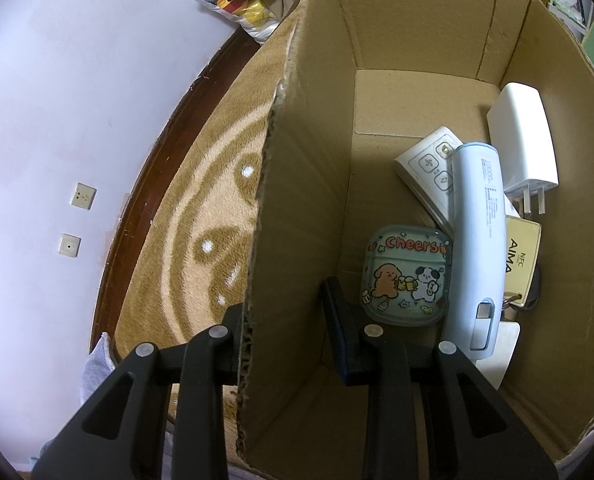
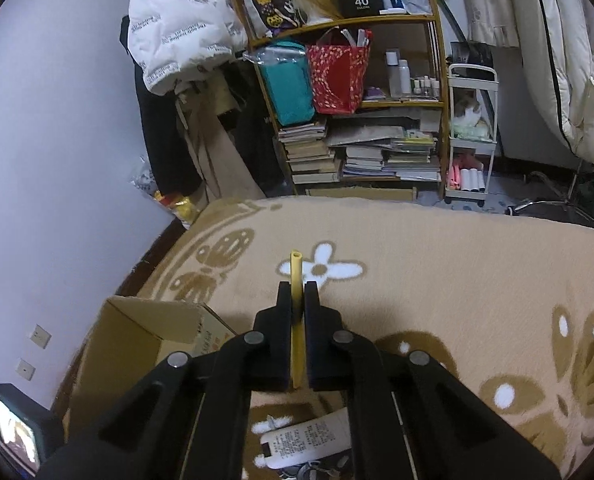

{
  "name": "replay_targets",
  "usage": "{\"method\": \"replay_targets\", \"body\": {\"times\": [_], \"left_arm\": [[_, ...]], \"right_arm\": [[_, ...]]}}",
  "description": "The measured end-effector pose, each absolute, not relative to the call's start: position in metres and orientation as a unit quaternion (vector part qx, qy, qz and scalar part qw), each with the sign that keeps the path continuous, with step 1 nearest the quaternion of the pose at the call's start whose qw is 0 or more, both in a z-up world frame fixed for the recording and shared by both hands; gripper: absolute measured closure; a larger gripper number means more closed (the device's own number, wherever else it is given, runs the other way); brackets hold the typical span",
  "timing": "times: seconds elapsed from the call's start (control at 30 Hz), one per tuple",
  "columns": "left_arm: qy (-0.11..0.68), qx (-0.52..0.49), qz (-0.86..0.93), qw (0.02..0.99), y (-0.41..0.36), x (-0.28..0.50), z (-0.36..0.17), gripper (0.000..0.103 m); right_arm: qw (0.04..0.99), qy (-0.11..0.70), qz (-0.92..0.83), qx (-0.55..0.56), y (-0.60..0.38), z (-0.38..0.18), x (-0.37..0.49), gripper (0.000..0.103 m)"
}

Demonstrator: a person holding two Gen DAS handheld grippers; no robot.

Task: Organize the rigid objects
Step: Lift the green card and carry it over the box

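Observation:
My left gripper (image 1: 285, 304) is shut on the left wall of an open cardboard box (image 1: 305, 184), one finger outside and one inside. In the box lie a "Cheers" cartoon case (image 1: 407, 276), a light blue stick-shaped device (image 1: 477, 248), a white remote (image 1: 429, 164), a white plug charger (image 1: 523, 140) and a yellowish AIMA card (image 1: 521, 256). In the right wrist view my right gripper (image 2: 298, 292) is shut on a thin yellow tube (image 2: 295, 264), whose end sticks out past the fingertips. It hangs above the blanket, with the box (image 2: 137, 332) to its lower left.
A beige blanket with brown and white flowers (image 2: 437, 264) covers the bed. A white labelled object (image 2: 309, 436) lies under the right gripper. A lit screen (image 2: 15, 428) stands at the lower left. A crowded shelf (image 2: 361, 120) and trolley (image 2: 471, 136) stand behind, with the wall (image 1: 57, 120) at left.

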State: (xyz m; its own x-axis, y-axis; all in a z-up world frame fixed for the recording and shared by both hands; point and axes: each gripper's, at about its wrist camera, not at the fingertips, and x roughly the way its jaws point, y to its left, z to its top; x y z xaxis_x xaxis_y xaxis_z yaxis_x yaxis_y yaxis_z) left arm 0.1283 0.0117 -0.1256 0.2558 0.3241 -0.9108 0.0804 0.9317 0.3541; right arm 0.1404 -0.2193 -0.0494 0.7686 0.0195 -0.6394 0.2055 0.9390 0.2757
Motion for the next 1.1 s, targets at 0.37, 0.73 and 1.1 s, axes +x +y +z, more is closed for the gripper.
{"method": "replay_targets", "body": {"times": [0.37,0.73,1.1], "left_arm": [[0.604,0.171,0.080,0.774,0.008,0.128,-0.126,0.074],[0.604,0.171,0.080,0.774,0.008,0.127,-0.126,0.074],[0.604,0.173,0.080,0.774,0.008,0.128,-0.126,0.074]], "right_arm": [[0.953,0.262,-0.028,0.147,-0.206,0.012,0.114,0.097],[0.963,0.239,0.043,0.114,-0.153,0.037,0.105,0.097],[0.943,0.297,0.077,0.127,-0.124,-0.010,0.109,0.097]]}}
